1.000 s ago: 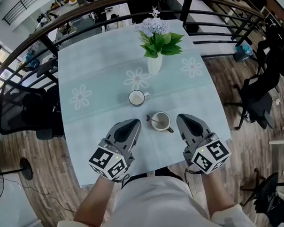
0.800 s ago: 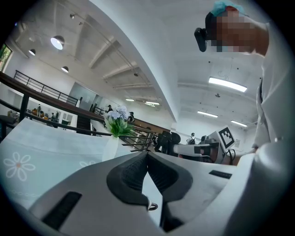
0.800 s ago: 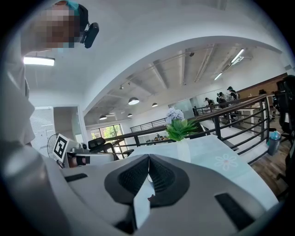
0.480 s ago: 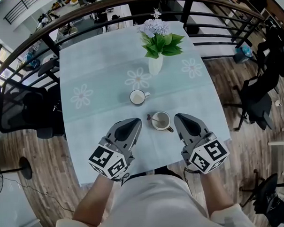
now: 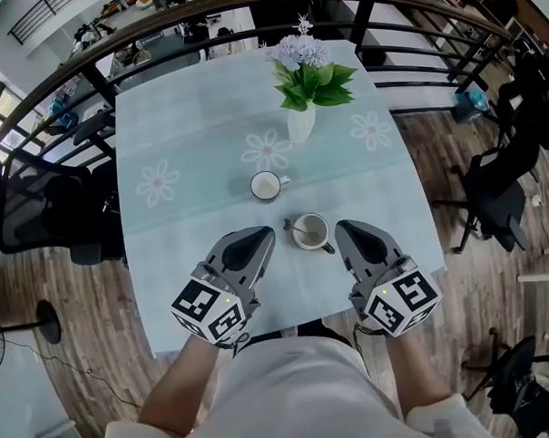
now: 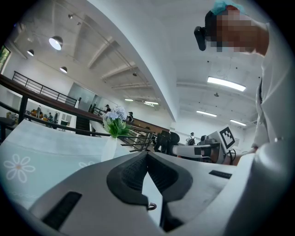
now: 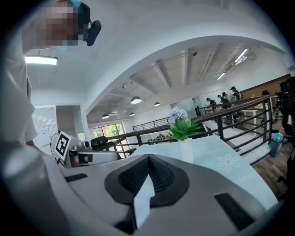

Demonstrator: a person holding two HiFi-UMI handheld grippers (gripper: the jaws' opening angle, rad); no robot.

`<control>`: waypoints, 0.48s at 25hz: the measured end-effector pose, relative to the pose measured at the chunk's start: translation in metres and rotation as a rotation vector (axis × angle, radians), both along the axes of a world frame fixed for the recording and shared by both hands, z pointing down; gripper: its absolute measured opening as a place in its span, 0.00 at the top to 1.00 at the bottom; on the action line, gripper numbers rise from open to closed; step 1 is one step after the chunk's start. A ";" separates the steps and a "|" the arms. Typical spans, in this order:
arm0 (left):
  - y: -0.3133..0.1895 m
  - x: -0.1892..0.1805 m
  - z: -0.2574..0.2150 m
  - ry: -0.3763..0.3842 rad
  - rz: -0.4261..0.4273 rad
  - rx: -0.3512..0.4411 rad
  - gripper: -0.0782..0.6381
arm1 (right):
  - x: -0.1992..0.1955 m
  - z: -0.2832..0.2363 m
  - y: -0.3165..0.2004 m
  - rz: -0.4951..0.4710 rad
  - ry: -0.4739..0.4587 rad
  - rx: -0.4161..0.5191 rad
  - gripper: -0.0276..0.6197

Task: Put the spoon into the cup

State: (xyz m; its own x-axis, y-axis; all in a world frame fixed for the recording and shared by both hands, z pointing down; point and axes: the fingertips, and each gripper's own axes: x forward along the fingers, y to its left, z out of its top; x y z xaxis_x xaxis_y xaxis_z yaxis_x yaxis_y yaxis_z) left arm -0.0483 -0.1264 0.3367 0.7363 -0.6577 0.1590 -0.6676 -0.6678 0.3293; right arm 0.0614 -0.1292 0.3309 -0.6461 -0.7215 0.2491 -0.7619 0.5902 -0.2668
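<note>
- The desk, under a pale cloth printed with daisies, carries everything.
- The left tool and right tool are held over its near edge on either side of the near cup. Each has its jaws pressed together on nothing.
- A white vase of flowers stands at the far side.
- The near cup sits between the tools, with a second cup just beyond.
- The spoon lies inside the near cup.

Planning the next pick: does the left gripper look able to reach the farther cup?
Probably yes: bare tablecloth lies between the left gripper and the farther cup; its jaws are shut, though.
</note>
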 end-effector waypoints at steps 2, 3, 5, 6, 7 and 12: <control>0.000 0.000 0.000 -0.001 -0.001 0.001 0.86 | -0.001 0.000 0.001 -0.004 0.003 0.001 0.93; 0.000 0.000 0.000 -0.001 0.001 0.002 0.86 | -0.001 0.000 0.001 -0.006 0.004 0.001 0.93; 0.000 0.001 0.000 -0.003 0.003 0.004 0.86 | -0.001 0.001 0.000 -0.007 0.006 0.000 0.93; 0.000 0.001 0.001 -0.003 0.001 0.004 0.86 | -0.001 0.001 0.000 -0.008 0.007 0.000 0.93; 0.000 0.001 0.001 -0.003 -0.001 0.003 0.86 | -0.001 0.001 0.000 -0.008 0.007 0.000 0.93; 0.001 0.000 0.001 -0.001 -0.005 -0.001 0.86 | -0.001 0.000 0.002 -0.009 0.007 -0.002 0.93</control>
